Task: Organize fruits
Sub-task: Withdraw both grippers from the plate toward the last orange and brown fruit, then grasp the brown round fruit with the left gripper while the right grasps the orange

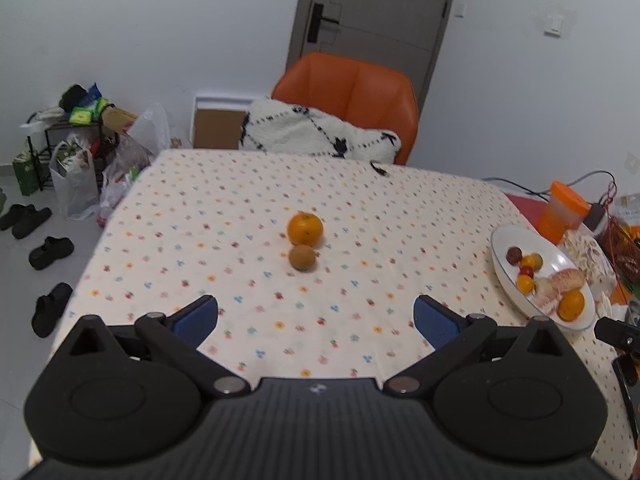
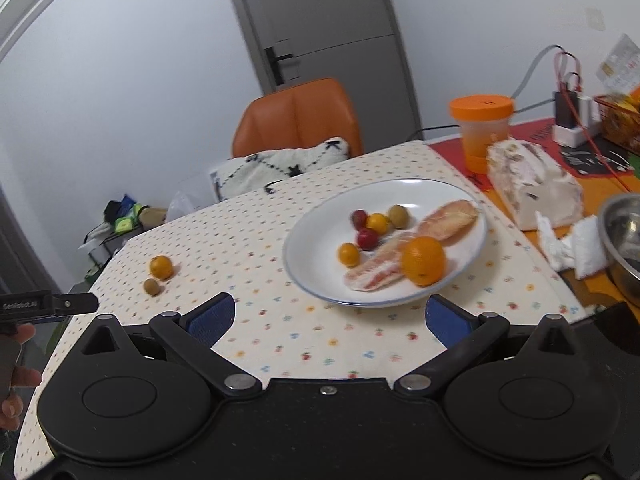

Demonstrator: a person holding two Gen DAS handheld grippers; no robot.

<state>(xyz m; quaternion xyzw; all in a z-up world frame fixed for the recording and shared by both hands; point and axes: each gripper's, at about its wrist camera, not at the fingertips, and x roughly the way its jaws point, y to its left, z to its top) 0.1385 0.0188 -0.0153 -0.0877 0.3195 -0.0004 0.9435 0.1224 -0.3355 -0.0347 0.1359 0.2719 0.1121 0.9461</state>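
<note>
While both the left gripper [image 1: 316, 316] and right gripper [image 2: 330, 320] gape empty, the orange [image 1: 305, 229] and kiwi [image 1: 302, 257] look light, firm, roll-prone; pinch each across its middle.

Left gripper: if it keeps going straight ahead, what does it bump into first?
Probably the small brown round fruit. It lies nearly centred ahead of the open left gripper, on the flowered tablecloth, with the orange tangerine touching it just behind. Depth is hard to judge; a high path could pass over both.
</note>
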